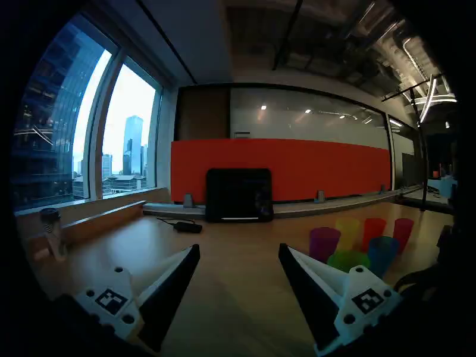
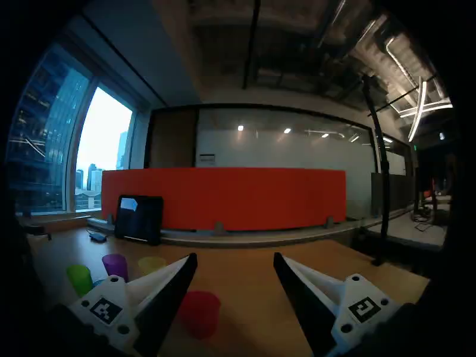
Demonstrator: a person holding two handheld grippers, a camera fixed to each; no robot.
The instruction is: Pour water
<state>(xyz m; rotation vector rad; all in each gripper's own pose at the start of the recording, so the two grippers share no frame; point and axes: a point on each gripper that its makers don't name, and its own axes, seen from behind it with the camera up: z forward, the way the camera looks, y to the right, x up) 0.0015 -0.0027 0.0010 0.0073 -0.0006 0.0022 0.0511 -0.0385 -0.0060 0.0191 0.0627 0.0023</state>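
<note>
The left gripper (image 1: pixel 238 250) has its fingers (image 1: pixel 169 279) spread wide, with only bare wooden surface (image 1: pixel 238 297) in the gap between them. They hold nothing and touch nothing. The cups stand in a cluster off the outer side of the finger at this view's right, past its tip. The green cup (image 1: pixel 348 260) is nearest, partly hidden behind that finger. The purple cup (image 1: pixel 324 243) and the blue cup (image 1: pixel 382 253) flank it. The yellow cup (image 1: pixel 348 231), an orange-red cup (image 1: pixel 373 231) and a pink cup (image 1: pixel 403 229) stand in a row behind them. Straight ahead of the gap, well beyond the tips, a dark tablet (image 1: pixel 239 194) leans against an orange partition (image 1: pixel 309 169). A black adapter (image 1: pixel 187 226) with its cable lies ahead of the other finger.

The right gripper (image 2: pixel 234 257) is likewise wide open and grips nothing. A red cup (image 2: pixel 201 312) stands within the gap, close to the inner edge of the finger (image 2: pixel 157 294) at this view's left and partly hidden by it. Whether the two touch cannot be told. Outside that same finger, a green cup (image 2: pixel 79 278), a purple one (image 2: pixel 115 266) and a yellow one (image 2: pixel 150 263) stand on the surface, with the tablet (image 2: pixel 138 218) farther beyond them.
</note>
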